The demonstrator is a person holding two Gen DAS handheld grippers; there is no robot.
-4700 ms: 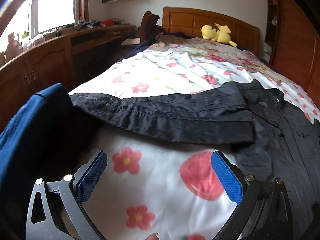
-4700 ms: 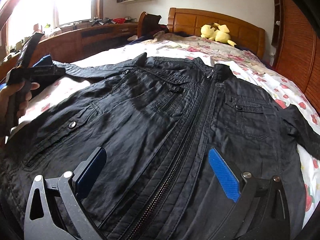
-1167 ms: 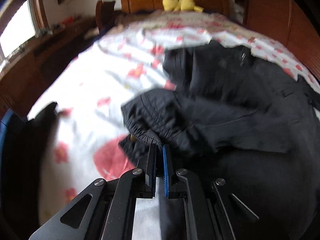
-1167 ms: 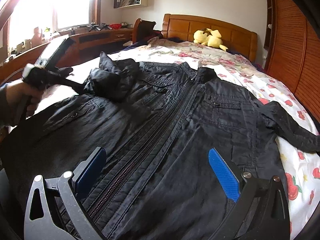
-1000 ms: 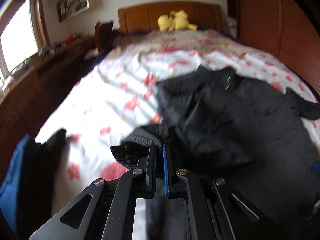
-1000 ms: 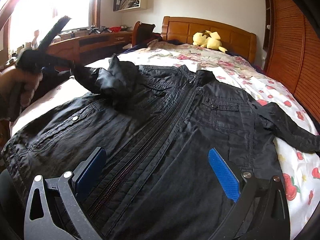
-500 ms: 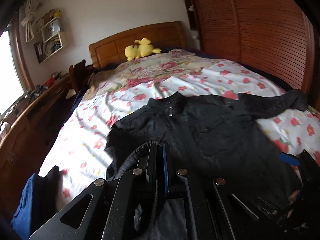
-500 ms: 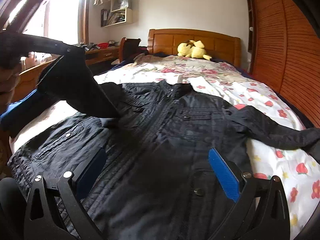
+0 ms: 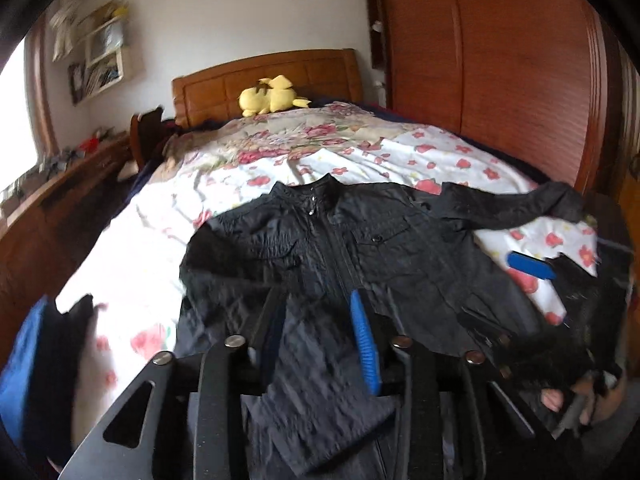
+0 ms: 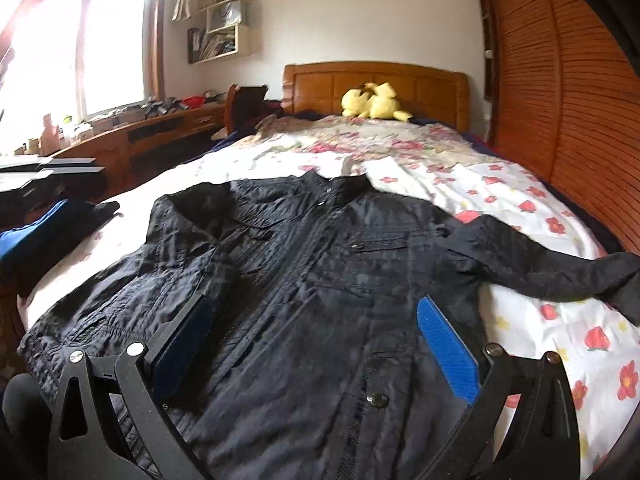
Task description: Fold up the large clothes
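A black zip jacket [image 9: 360, 240] lies face up on the flowered bedspread [image 9: 132, 264], collar toward the headboard. My left gripper [image 9: 316, 332] hovers over its lower front. The jaws are opening, and the jacket's left sleeve [image 9: 316, 380] lies loose between them, folded in over the body, with the pads off it. My right gripper [image 10: 318, 348] stands open and empty low over the jacket [image 10: 320, 260] hem. Its blue pad [image 9: 530, 266] and the hand holding it show at the right of the left wrist view. The other sleeve [image 10: 540, 264] stretches out to the right.
A yellow plush toy [image 10: 374, 106] sits by the wooden headboard [image 10: 376, 80]. A slatted wooden wardrobe [image 10: 560, 120] runs along the right of the bed, and a cluttered desk [image 10: 132, 132] along the left. Blue and black folded clothes [image 10: 36, 240] lie at the bed's left edge.
My left gripper swung the left sleeve in over the jacket front, then its jaws parted and let the sleeve go. The right gripper rose a little and stayed open.
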